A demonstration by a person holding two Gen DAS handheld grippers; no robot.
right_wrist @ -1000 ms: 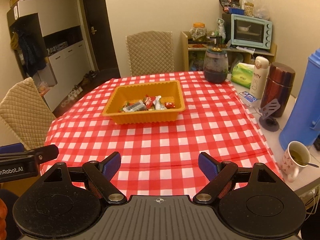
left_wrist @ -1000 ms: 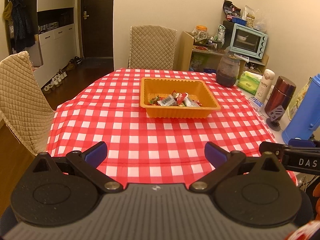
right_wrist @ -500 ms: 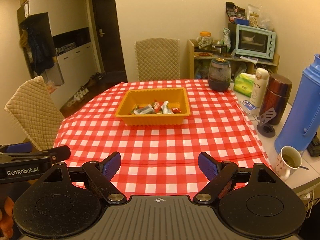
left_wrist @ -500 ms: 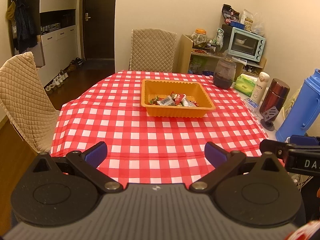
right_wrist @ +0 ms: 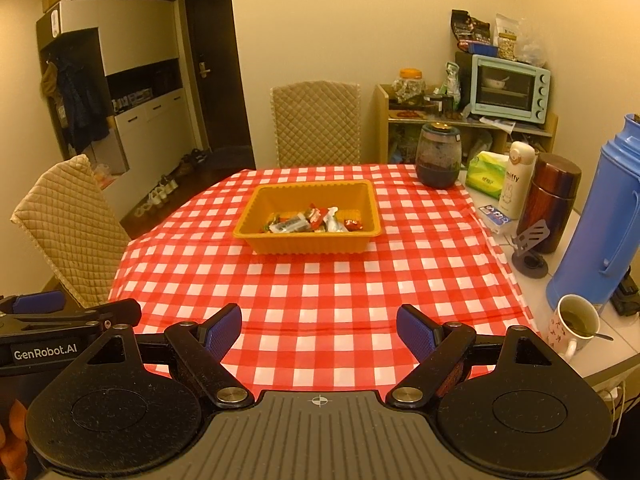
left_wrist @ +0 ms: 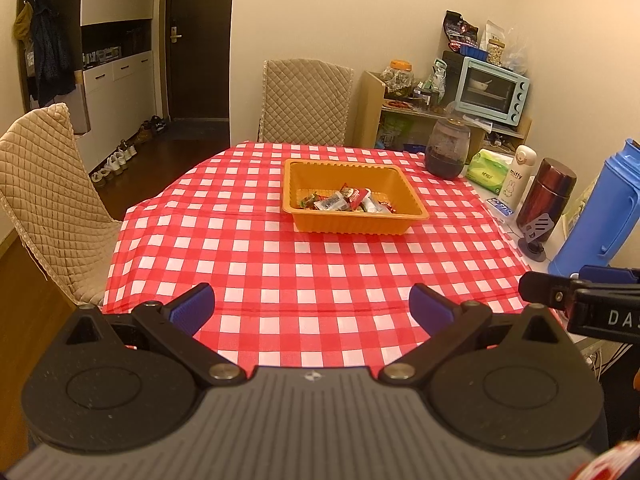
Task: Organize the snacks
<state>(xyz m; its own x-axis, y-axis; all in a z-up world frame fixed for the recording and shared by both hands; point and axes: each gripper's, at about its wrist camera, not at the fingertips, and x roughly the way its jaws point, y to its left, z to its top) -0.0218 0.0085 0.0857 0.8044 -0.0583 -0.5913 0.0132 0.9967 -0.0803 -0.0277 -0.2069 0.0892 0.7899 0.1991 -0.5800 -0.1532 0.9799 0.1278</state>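
Snacks in mixed wrappers are seen heaped in the orange tray, which is set near the middle of the surface on a red-and-white checked cloth. No wrapper is seen lying on the cloth outside the tray, so the collecting may be judged largely done, though how the pieces are sorted inside cannot be told.

Both tools are held well back from the tray, over the near edge of the surface. The left gripper is spread wide and empty, and the right gripper is likewise spread with nothing between its blue pads. Each is glimpsed at the edge of the other's view.

Along the right side of the surface a dark glass jar, a green tissue pack, a white bottle, a brown flask, a blue thermos and a mug holding liquid and a spoon are crowded together.

Trouble is most likely to be caused by that crowding: should the right gripper be swung wide on a reach, the mug, just beside it, could be knocked and spilled. The tray looks light, so it might be pushed along the slick cloth if a wrapper is pinched at a slant. Crinkly wrappers could also be grasped two at a time or slip free.
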